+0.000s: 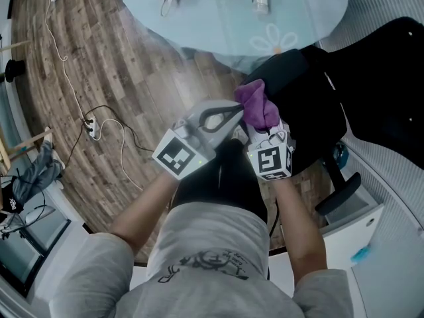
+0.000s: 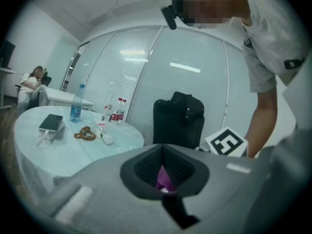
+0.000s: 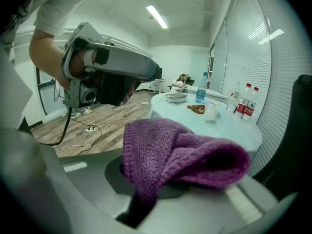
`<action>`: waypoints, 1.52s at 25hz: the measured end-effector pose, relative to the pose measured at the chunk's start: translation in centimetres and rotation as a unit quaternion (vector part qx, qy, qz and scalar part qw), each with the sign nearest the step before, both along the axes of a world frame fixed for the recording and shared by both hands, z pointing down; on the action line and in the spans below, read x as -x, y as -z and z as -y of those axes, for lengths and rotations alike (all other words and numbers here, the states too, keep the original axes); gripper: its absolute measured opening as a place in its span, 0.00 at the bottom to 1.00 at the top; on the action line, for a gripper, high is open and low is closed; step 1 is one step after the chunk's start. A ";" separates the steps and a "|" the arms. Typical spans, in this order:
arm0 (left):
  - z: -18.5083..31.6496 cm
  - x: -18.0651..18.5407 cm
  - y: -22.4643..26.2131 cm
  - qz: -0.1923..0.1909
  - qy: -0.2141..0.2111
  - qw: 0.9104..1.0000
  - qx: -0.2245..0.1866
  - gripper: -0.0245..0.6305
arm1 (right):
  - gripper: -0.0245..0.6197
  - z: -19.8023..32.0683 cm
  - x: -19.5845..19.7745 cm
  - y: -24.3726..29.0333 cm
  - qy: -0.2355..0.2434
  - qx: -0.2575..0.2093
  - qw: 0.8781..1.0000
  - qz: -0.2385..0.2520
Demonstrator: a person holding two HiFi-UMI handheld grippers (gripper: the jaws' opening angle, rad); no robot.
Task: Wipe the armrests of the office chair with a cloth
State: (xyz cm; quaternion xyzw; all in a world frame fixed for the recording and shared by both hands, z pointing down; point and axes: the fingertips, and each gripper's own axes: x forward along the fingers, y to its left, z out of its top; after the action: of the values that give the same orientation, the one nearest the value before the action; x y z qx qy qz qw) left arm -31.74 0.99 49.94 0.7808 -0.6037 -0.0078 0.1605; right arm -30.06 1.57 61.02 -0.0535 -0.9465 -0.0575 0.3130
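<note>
Fuzzy purple cloth was bunched up and folded over, pinched in the right gripper, while the left gripper was closed on nothing.

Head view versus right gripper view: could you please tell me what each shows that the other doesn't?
Only the head view shows an armrest of the office chair. Only the right gripper view shows a person seated far behind the round table. Both show the purple cloth held by the right gripper, the left gripper and that table.
</note>
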 end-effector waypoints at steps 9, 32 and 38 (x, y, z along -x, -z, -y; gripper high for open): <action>0.1 0.2 0.0 -0.002 0.004 1.000 0.003 0.04 | 0.08 1.9 0.3 -0.3 0.015 -0.005 1.000 -0.008; -0.4 0.4 0.0 -0.006 0.012 1.000 0.005 0.04 | 0.08 20.5 0.7 -1.7 -0.068 -0.096 0.991 -0.058; -0.7 0.1 -0.2 -0.002 0.008 1.000 0.008 0.04 | 0.08 18.7 0.8 -1.4 -0.079 -0.106 0.990 -0.045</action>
State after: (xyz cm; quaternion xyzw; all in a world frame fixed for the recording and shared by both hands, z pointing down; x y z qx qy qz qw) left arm -31.86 1.69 50.15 0.7746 -0.6097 -0.0060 0.1679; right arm -30.86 -17.15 62.46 0.0528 -0.9214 -0.1302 0.3624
